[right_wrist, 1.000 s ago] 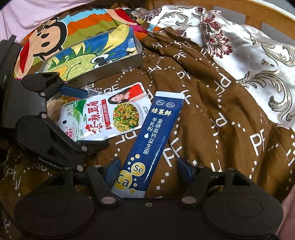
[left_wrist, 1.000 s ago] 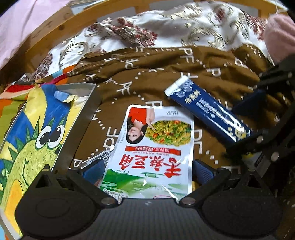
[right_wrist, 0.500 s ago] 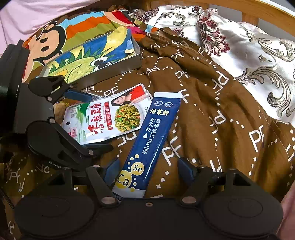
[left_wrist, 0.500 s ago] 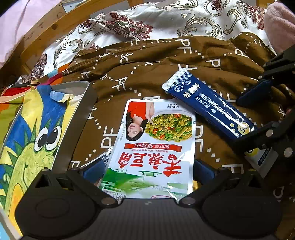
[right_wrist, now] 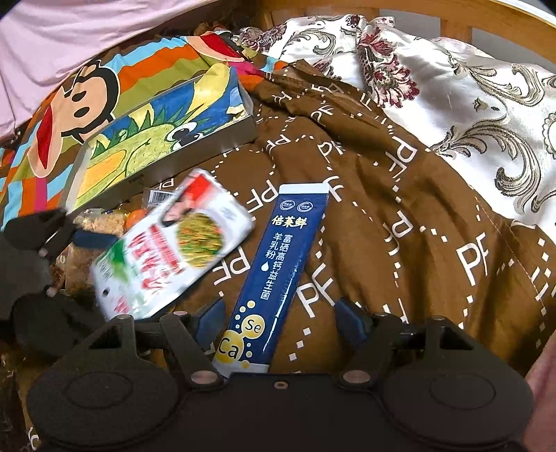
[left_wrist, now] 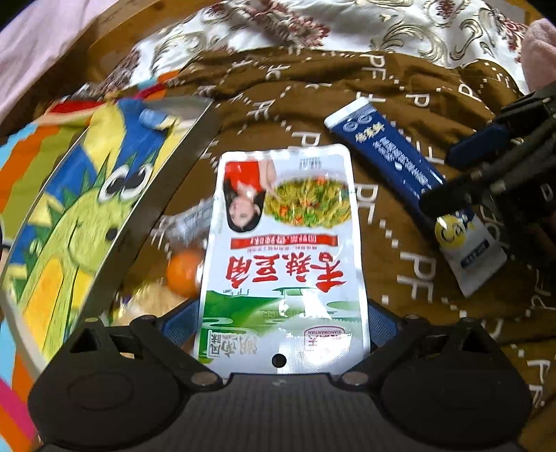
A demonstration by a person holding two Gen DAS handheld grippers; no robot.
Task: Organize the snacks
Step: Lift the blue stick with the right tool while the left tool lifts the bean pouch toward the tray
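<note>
My left gripper (left_wrist: 279,321) is shut on a white and green snack pouch (left_wrist: 283,257) and holds it lifted off the brown blanket; the pouch also shows, blurred, in the right wrist view (right_wrist: 170,247). A dark blue stick packet (right_wrist: 278,271) lies on the blanket between the spread fingers of my right gripper (right_wrist: 279,318), which is open around its near end. The packet also shows in the left wrist view (left_wrist: 392,160). A metal tray (right_wrist: 194,153) holding a yellow and blue dinosaur snack bag (right_wrist: 156,128) lies to the left.
Another snack bag with an orange ball (left_wrist: 182,273) lies beside the tray, under the lifted pouch. A striped cartoon cloth (right_wrist: 87,101) lies under the tray. A white floral quilt (right_wrist: 469,94) and a wooden bed rail (right_wrist: 451,21) lie behind.
The left gripper has lifted the white pouch off the blanket, uncovering the snack bag beneath it. The right gripper stays open around the blue packet.
</note>
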